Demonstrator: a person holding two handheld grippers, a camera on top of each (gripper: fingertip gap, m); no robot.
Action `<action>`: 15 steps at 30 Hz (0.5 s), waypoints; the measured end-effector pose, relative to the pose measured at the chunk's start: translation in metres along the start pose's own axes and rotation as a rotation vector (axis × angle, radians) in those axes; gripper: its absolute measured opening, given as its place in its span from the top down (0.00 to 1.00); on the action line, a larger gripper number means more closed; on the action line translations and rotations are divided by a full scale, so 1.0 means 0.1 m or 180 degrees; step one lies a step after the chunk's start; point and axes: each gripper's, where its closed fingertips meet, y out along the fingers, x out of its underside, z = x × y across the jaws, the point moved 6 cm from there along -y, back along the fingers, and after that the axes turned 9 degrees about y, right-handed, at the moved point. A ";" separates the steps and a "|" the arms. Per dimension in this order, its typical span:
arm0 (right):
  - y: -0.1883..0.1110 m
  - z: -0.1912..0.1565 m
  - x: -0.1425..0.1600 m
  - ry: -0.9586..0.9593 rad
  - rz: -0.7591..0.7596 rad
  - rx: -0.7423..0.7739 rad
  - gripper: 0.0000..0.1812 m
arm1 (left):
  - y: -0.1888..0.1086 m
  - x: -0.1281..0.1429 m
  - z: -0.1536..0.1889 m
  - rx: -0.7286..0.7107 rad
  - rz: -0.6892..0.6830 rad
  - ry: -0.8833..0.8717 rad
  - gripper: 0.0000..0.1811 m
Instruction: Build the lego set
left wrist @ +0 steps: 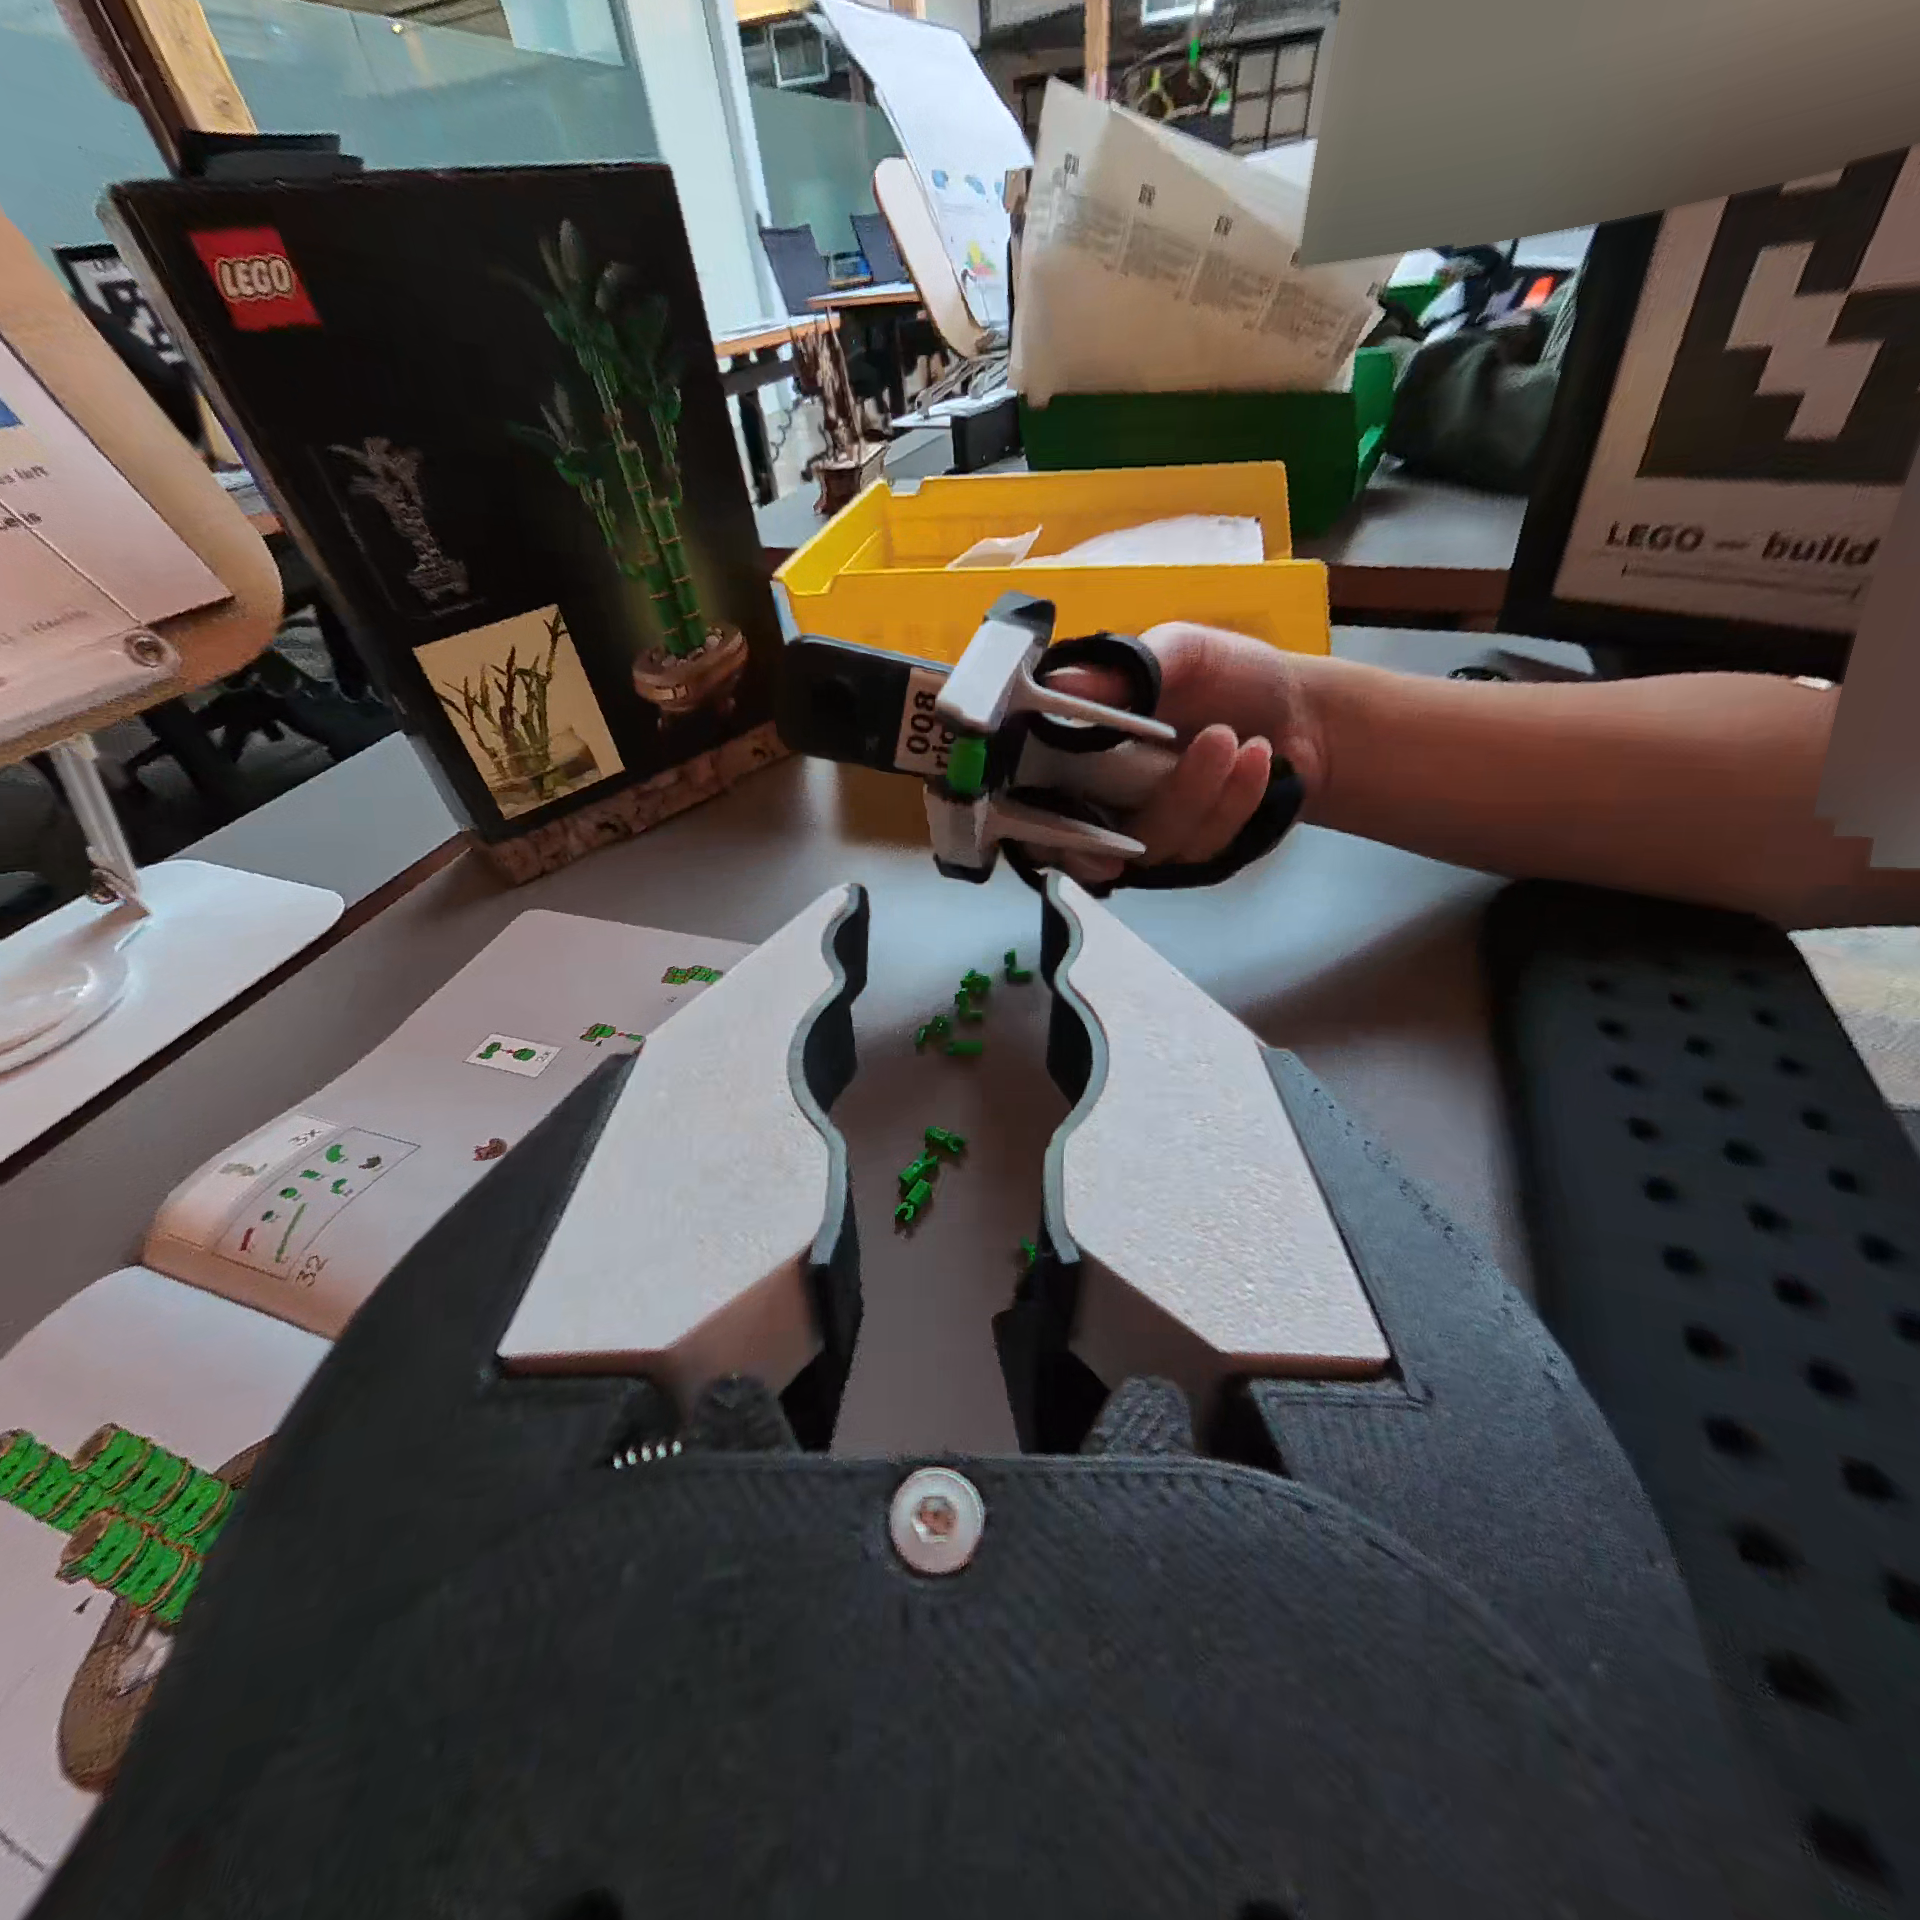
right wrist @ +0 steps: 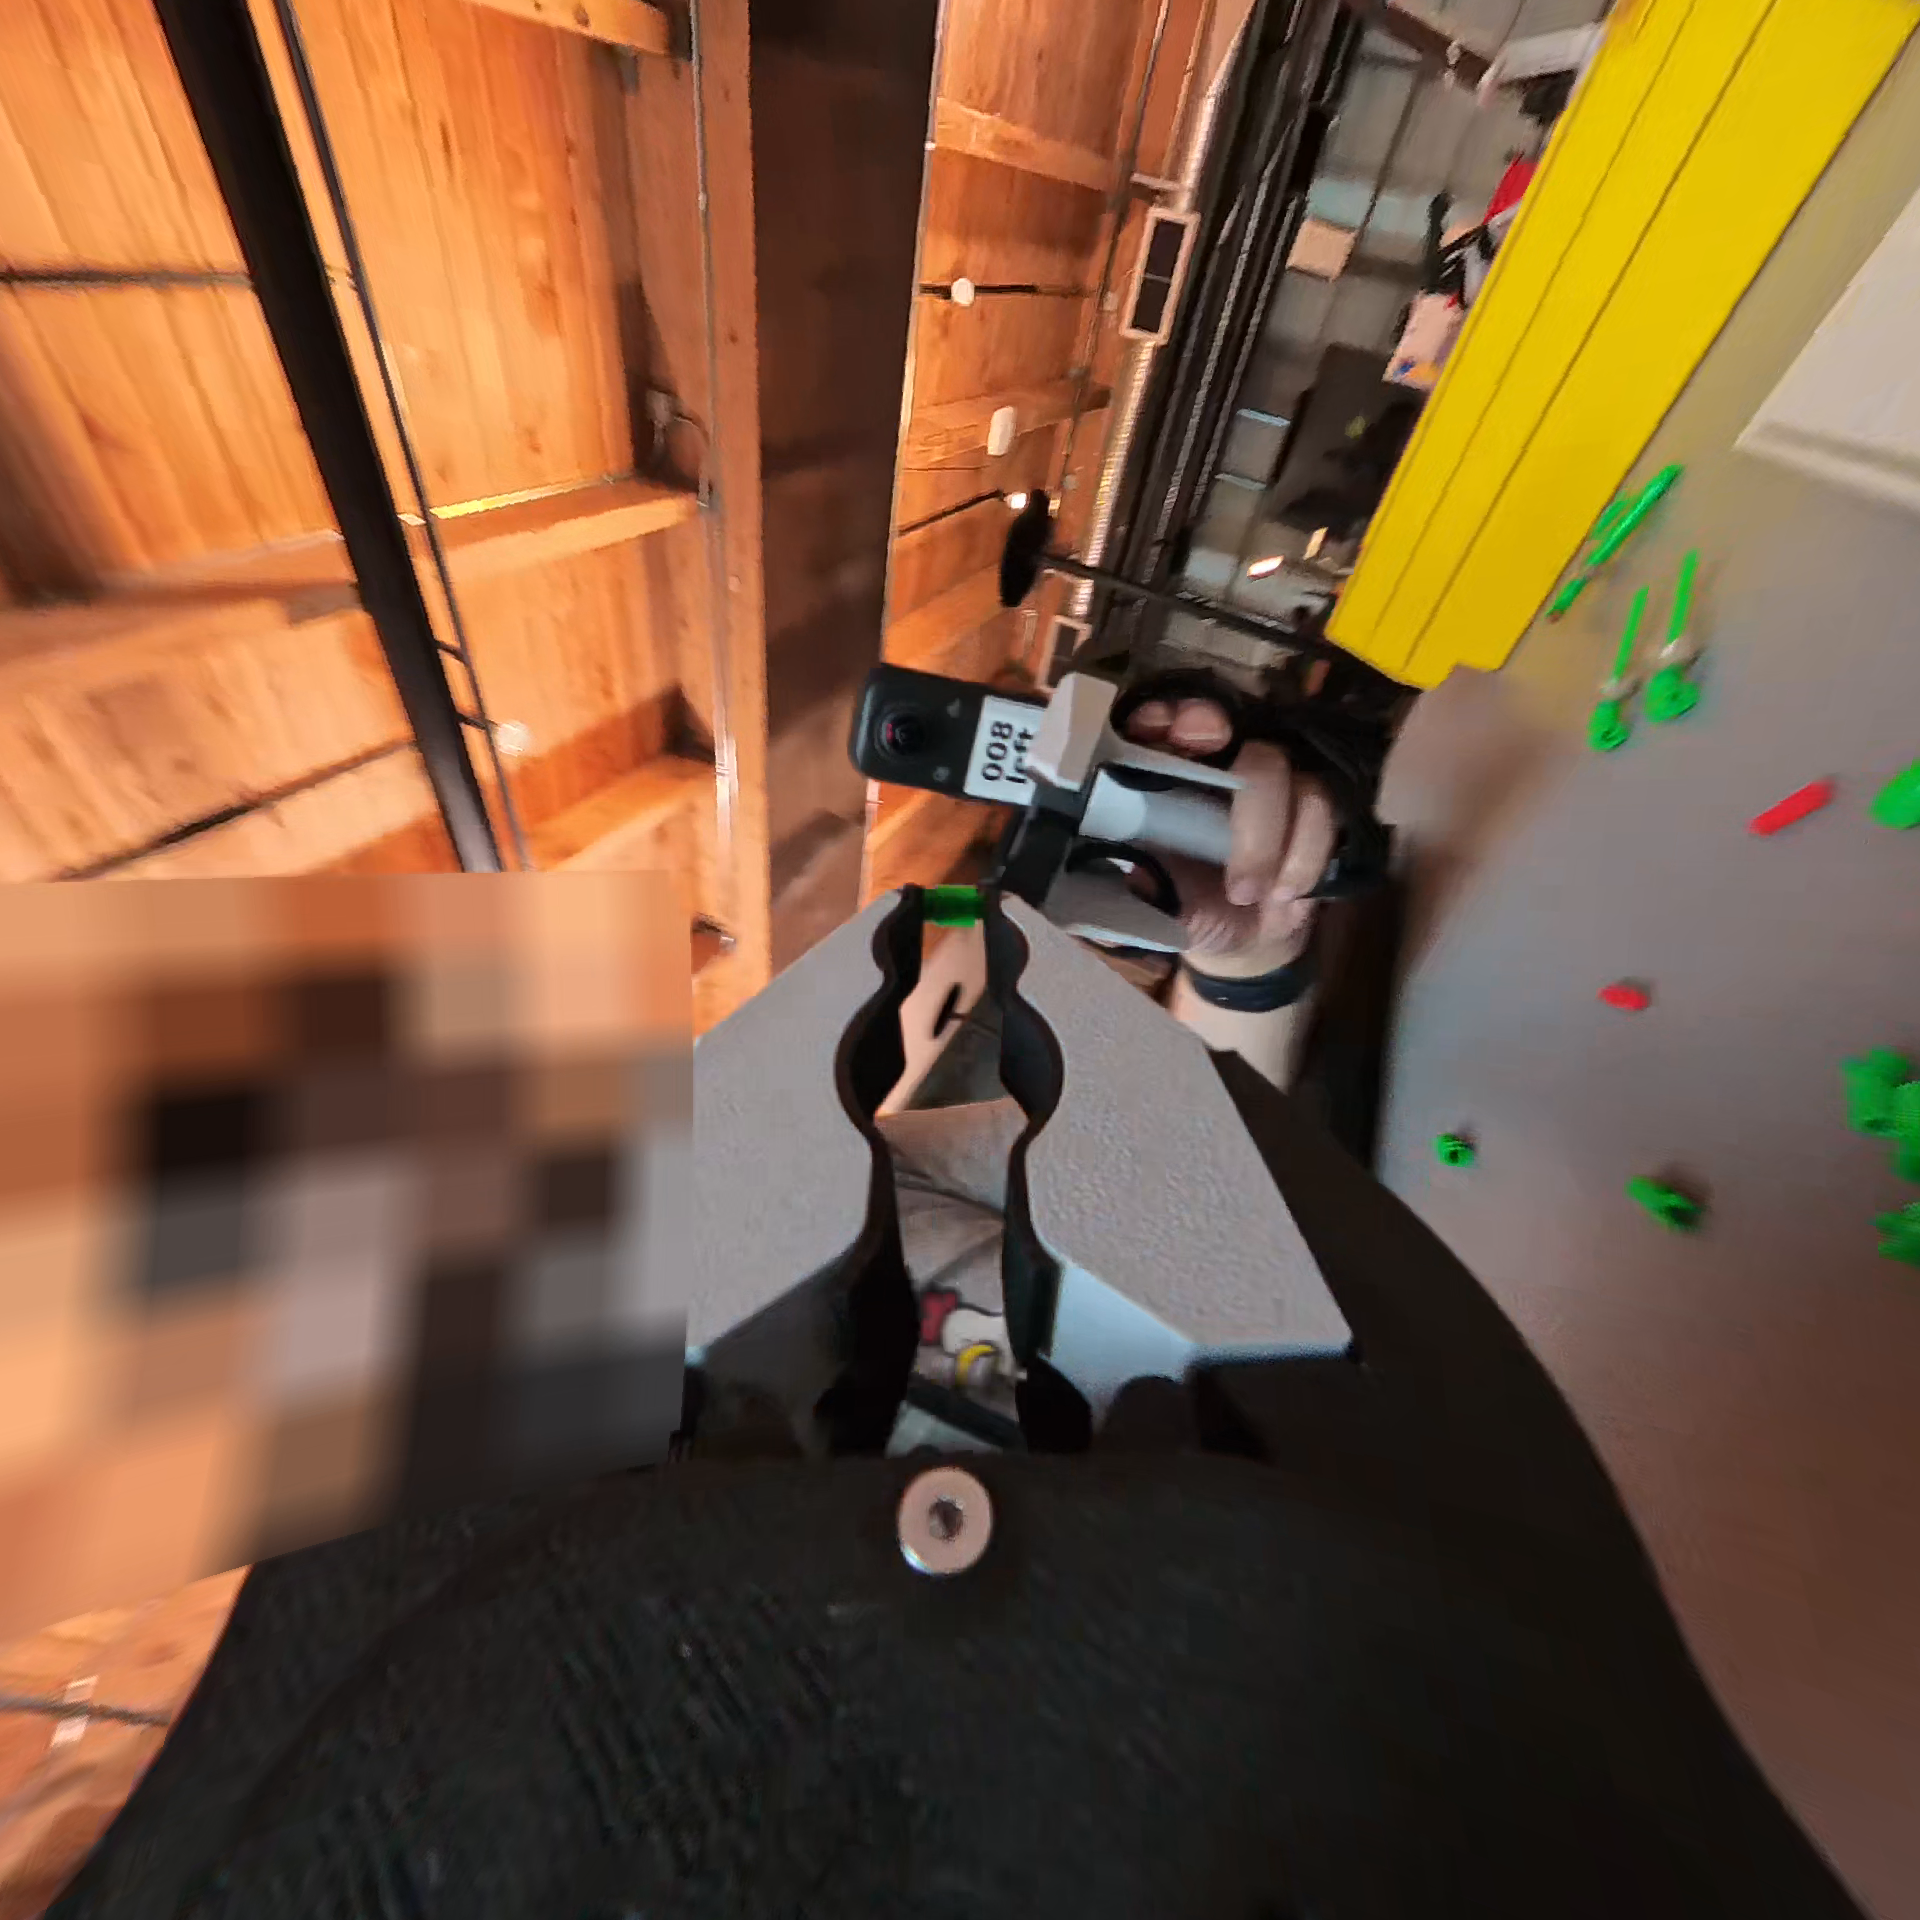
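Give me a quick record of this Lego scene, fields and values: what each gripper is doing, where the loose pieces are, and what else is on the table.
left gripper: open, empty, above the table
right gripper: shut on green piece, held in the air, turned sideways
loose pieces: small green ones scattered on the table, seen between the left fingers
red pieces: two, among green ones in the right wrist view
manual: open, left of the pieces
set box: upright behind the manual
yellow bin: behind the right gripper, holding white bags
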 end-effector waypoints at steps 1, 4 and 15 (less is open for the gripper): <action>0.01 0.01 0.01 0.0130 -0.0017 -0.0110 0.95 | 0.02 0.02 0.02 -0.0024 -0.0051 0.0048 0.84; 0.01 0.09 0.03 0.0431 -0.0038 -0.0141 0.96 | 0.09 0.03 0.07 0.0087 -0.0020 -0.0141 0.87; 0.04 0.30 0.09 0.0535 -0.0194 0.0296 0.95 | 0.20 0.16 0.11 -0.0001 -0.0343 -0.0034 0.92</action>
